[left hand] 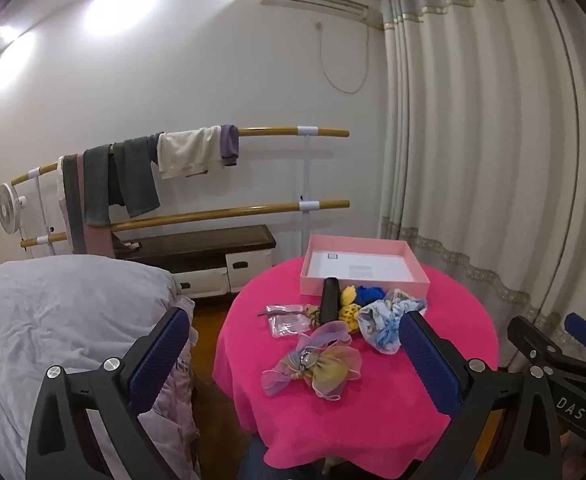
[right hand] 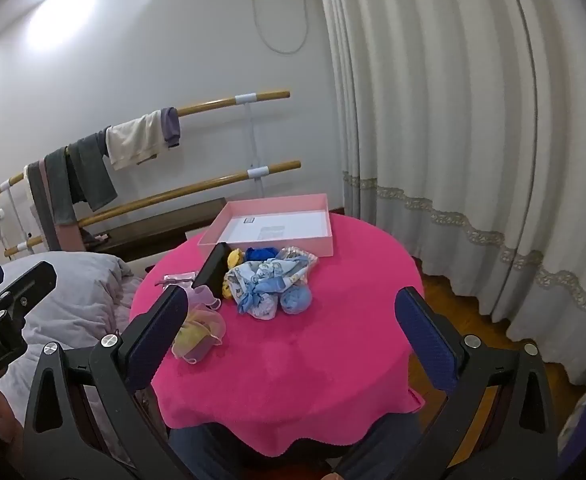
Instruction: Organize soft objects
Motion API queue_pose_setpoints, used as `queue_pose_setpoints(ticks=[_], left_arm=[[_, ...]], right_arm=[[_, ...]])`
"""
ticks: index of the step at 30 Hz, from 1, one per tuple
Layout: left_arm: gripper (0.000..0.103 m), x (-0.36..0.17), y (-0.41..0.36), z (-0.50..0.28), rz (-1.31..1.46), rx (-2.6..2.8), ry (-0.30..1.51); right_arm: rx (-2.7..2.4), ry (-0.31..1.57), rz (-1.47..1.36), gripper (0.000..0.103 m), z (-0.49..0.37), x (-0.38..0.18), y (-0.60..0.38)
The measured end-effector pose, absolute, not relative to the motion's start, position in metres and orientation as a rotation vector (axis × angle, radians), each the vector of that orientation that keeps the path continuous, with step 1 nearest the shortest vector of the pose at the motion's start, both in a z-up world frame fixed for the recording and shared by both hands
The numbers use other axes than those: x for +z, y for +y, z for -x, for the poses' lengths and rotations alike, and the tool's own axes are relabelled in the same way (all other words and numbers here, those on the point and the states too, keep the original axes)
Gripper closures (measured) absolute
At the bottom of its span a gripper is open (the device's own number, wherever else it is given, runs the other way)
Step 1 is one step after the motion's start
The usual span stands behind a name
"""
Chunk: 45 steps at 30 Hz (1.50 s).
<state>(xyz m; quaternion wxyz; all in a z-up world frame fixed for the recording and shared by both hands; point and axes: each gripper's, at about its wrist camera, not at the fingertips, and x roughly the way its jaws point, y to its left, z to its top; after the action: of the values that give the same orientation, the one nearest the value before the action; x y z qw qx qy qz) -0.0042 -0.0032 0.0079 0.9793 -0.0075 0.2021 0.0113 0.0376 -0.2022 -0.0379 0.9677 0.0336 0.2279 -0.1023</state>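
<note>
**A:** Far left, what's in shot?

**B:** A bed with a pale quilt (left hand: pixel 53 312), and behind it a two-rail wooden barre (left hand: pixel 229 212) hung with towels and clothes (left hand: pixel 141 172). A small white fan (left hand: pixel 7 208) stands at its left end.

**A:** And the left gripper?

**B:** The left gripper (left hand: pixel 293 344) hangs over the near edge of a round table under a bright pink cloth (left hand: pixel 333 420), its blue-padded jaws spread wide with nothing between them.

**A:** Where are the soft things?

**B:** Heaped mid-table: a clear packet (left hand: pixel 287 318) at the left, a pastel organza bow (left hand: pixel 313 364) nearest the camera, a black case (left hand: pixel 329 300) upright, then yellow (left hand: pixel 347 306) and blue (left hand: pixel 369 292) knitted pieces and a blue-and-white printed scarf (left hand: pixel 389 316). An open pink box (left hand: pixel 363 264) sits just behind them, only paper inside.

**A:** The right gripper?

**B:** The right gripper (right hand: pixel 289 316) is likewise splayed and empty above the cloth, short of the pile. Cream curtains (right hand: pixel 473 120) fill the right.
</note>
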Motion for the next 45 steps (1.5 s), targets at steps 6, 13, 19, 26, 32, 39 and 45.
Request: queue_pose_setpoints(ticks=[6, 13, 19, 26, 32, 39, 45], left_arm=[[0.000, 0.010, -0.004, 0.010, 0.013, 0.026, 0.399], [0.000, 0.010, -0.008, 0.011, 0.010, 0.023, 0.399], [0.000, 0.011, -0.007, 0.010, 0.015, 0.025, 0.400], [0.000, 0.010, -0.007, 0.009, 0.017, 0.018, 0.401], [0.000, 0.009, -0.006, 0.010, 0.019, 0.019, 0.399], [0.000, 0.010, -0.006, 0.011, 0.020, 0.019, 0.398], [0.000, 0.010, -0.007, 0.009, 0.019, 0.016, 0.396]], right_arm=[[-0.210, 0.437, -0.045, 0.000, -0.033, -0.039, -0.198], [-0.218, 0.438, -0.051, 0.000, -0.034, -0.029, -0.202], [-0.219, 0.426, -0.051, 0.000, -0.028, -0.029, -0.204], [-0.220, 0.426, -0.050, 0.000, -0.027, -0.030, -0.203], [-0.222, 0.427, -0.054, 0.000, -0.026, -0.027, -0.205], [-0.221, 0.431, -0.055, 0.000, -0.026, -0.025, -0.208], [-0.222, 0.430, -0.056, 0.000, -0.027, -0.026, -0.209]])
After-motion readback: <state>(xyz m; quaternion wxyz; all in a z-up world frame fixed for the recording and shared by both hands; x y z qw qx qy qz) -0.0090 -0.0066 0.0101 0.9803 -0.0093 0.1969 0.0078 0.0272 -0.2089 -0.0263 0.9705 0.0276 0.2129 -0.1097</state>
